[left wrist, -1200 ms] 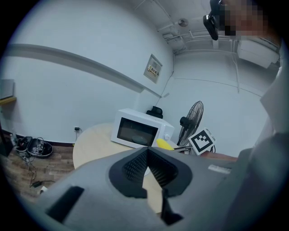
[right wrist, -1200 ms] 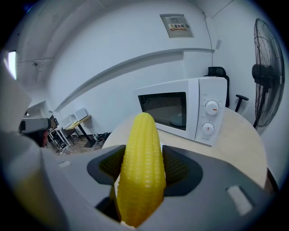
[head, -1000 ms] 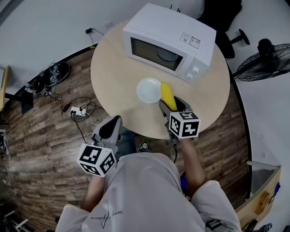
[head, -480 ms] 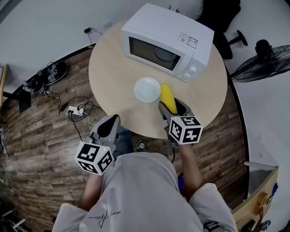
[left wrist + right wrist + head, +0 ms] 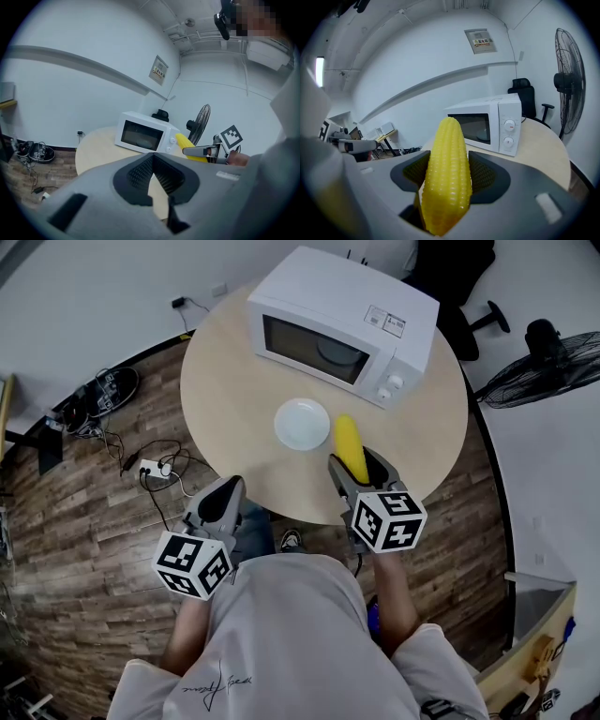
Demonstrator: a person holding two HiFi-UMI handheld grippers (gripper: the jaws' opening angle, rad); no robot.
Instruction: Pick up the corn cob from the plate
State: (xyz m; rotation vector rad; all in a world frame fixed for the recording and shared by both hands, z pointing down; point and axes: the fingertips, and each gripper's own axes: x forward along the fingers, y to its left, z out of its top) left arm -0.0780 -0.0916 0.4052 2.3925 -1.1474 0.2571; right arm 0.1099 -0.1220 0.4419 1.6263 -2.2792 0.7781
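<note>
A yellow corn cob (image 5: 349, 446) sticks out of my right gripper (image 5: 361, 465), which is shut on its near end and holds it over the table just right of the white plate (image 5: 302, 424). The plate holds nothing. In the right gripper view the corn cob (image 5: 447, 173) fills the gap between the two dark pads (image 5: 483, 174). My left gripper (image 5: 225, 495) hangs off the table's near edge with its jaws together and nothing in them. The left gripper view shows its own tips meeting and, beyond them, the corn cob (image 5: 190, 145) held by the right gripper (image 5: 206, 151).
A white microwave (image 5: 342, 324) with its door shut stands at the back of the round wooden table (image 5: 234, 399). A floor fan (image 5: 553, 362) and a black office chair (image 5: 459, 277) stand beyond the table on the right. Cables and a power strip (image 5: 155, 468) lie on the floor at the left.
The right gripper with the corn cob has drawn a little away from the plate, so a gap now shows between cob and plate rim. The left gripper has barely moved.
</note>
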